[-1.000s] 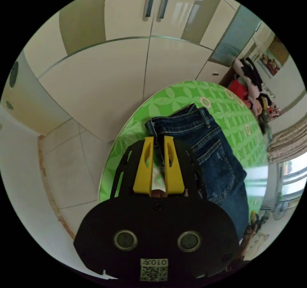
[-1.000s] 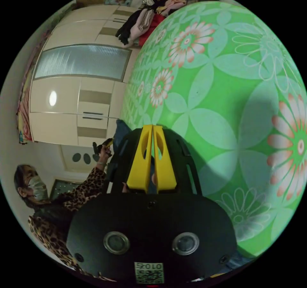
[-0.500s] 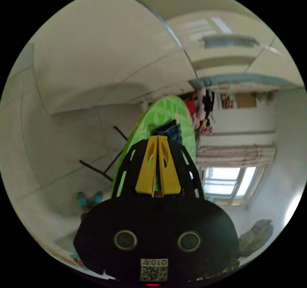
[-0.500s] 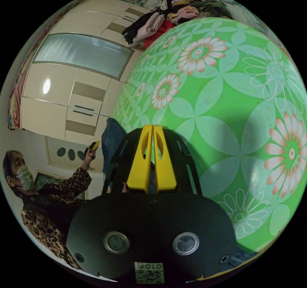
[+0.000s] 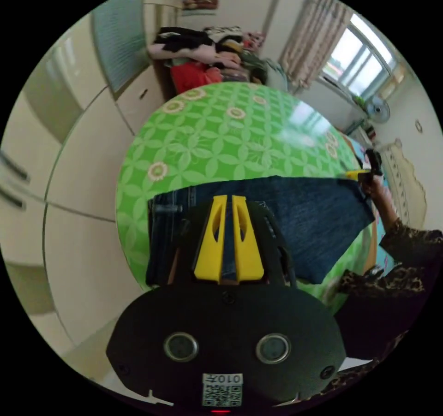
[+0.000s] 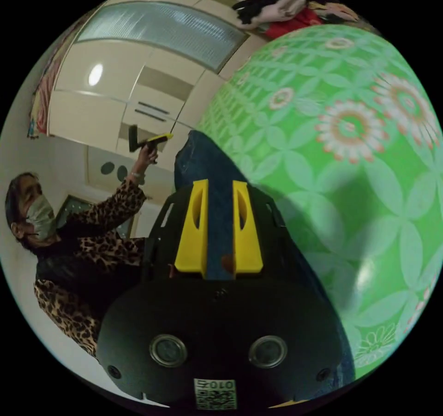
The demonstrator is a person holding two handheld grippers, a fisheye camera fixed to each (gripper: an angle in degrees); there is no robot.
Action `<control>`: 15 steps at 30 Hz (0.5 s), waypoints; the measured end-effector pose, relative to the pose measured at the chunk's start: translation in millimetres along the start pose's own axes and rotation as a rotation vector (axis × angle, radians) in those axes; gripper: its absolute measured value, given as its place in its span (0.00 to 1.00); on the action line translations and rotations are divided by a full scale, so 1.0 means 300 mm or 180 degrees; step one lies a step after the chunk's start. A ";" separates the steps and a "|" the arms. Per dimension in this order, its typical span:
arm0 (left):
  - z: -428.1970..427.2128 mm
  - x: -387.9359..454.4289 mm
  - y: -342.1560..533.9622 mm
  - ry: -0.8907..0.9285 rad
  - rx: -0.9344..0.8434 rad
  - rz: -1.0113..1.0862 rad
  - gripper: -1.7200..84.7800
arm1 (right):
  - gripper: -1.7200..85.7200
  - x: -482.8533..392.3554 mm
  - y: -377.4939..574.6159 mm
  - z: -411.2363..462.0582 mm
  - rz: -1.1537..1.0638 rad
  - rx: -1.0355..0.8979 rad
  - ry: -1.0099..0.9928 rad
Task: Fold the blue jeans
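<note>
Jeans [image 5: 295, 222] lie spread across the near edge of the green flowered desk [image 5: 221, 130], dark blue denim stretched in a wide band between the two tools. In the left gripper view, the left tool [image 5: 229, 199] sits at 6 o'clock with its yellow jaws nearly together and a strip of denim between them; it looks clamped on the cloth at the end with stitched seams, though the contact itself is hidden. Out at 3 o'clock in that view, the person's hand [image 5: 376, 187] carries the right tool at the far corner of the denim. In the right gripper view, the right tool [image 6: 220, 185] has its jaws a little apart with blue cloth running up between them; whether both jaws press on it I cannot tell. The jeans [image 6: 203, 162] rise from it toward 11 o'clock. The person's sleeve [image 6: 101, 222], in a spotted print, reaches to 10 o'clock, where the left tool [image 6: 159, 138] is held.

Denim is heavy and soft, limp but with stiff seams, so it probably sags in the middle when lifted. The waistband and hems are likely the best places to grip, being thick and unlikely to slip. A heap of clothes [image 5: 203, 56] sits beyond the desk at 12 o'clock.
</note>
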State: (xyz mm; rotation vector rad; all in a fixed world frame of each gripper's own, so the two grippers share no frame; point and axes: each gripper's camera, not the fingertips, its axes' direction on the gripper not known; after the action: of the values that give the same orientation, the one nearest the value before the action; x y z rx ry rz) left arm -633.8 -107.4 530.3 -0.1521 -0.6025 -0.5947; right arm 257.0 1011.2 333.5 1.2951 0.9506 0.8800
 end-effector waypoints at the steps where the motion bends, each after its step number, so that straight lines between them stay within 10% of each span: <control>1: 0.055 0.025 -0.067 -0.0011 -0.0134 0.0221 0.05 | 0.15 -0.068 -0.035 0.056 -0.0099 -0.0104 0.0090; 15: 0.303 0.002 -0.329 0.0081 -0.0593 0.1319 0.13 | 0.16 -0.415 -0.414 0.588 -0.0685 -0.0577 0.1122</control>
State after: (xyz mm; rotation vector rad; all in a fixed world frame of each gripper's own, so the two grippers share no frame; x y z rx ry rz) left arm -733.7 -161.4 601.7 -0.4328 -0.4717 -0.2491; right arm 374.9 820.7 224.7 0.8794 1.2294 1.0178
